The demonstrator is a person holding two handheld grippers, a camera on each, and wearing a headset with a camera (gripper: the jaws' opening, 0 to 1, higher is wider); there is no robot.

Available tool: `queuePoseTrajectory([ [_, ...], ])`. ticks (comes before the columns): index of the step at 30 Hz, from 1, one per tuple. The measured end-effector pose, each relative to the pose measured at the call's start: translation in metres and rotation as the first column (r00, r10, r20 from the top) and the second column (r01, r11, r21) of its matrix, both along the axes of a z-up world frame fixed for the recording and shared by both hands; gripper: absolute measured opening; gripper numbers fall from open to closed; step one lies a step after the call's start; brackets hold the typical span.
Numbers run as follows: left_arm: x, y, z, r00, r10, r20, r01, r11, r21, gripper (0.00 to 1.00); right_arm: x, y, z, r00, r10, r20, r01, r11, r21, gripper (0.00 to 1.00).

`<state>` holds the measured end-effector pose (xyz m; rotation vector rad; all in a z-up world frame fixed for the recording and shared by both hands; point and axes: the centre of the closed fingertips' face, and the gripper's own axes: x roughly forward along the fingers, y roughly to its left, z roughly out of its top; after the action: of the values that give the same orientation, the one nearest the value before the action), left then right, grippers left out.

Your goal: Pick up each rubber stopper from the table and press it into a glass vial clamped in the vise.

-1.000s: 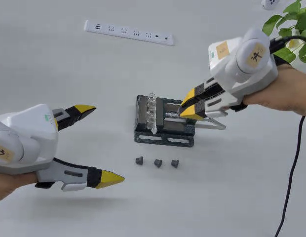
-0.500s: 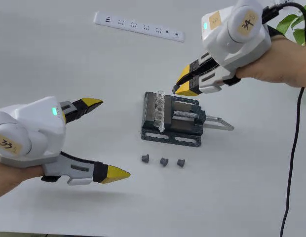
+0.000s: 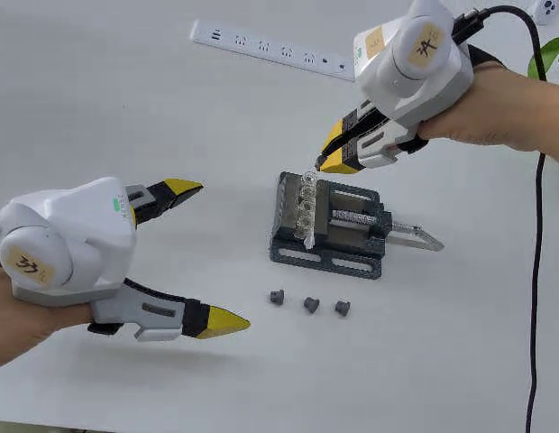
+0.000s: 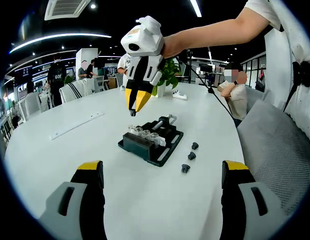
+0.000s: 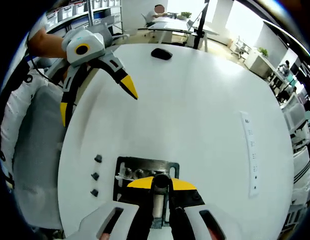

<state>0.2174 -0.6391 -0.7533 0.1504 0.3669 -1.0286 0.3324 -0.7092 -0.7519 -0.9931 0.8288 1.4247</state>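
Observation:
A black vise point(image 3: 338, 236) stands mid-table and clamps a row of clear glass vials point(image 3: 306, 207). Three dark rubber stoppers point(image 3: 311, 305) lie in a line on the table just in front of it. My right gripper point(image 3: 325, 165) hovers over the far end of the vial row, shut on a small dark stopper point(image 5: 161, 183) that sits between its yellow tips, above the vise point(image 5: 145, 167). My left gripper point(image 3: 206, 255) hangs wide open at the lower left, well clear of the vise point(image 4: 151, 142) and the loose stoppers point(image 4: 191, 155). The right gripper point(image 4: 133, 111) shows there too.
A white power strip point(image 3: 270, 50) lies at the far side of the white table. A black cable point(image 3: 536, 271) trails down the right edge, and green plant leaves point(image 3: 554, 56) stand at the top right. The vise handle point(image 3: 419, 236) sticks out to the right.
My right gripper has risen from beside the vise screw and shifted left, over the far end of the vial row. The left gripper has stayed open and roughly in place; the head camera shifted.

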Motion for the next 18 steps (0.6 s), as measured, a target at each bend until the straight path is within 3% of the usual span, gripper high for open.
queuePoseTrajectory([
  [18,0.006,0.001,-0.004,1.0,0.009,-0.001,-0.009,1.0,-0.02,0.98,0.005,-0.001,-0.021,1.0,0.013,-0.027,-0.015,0.999,-0.047,0.06],
])
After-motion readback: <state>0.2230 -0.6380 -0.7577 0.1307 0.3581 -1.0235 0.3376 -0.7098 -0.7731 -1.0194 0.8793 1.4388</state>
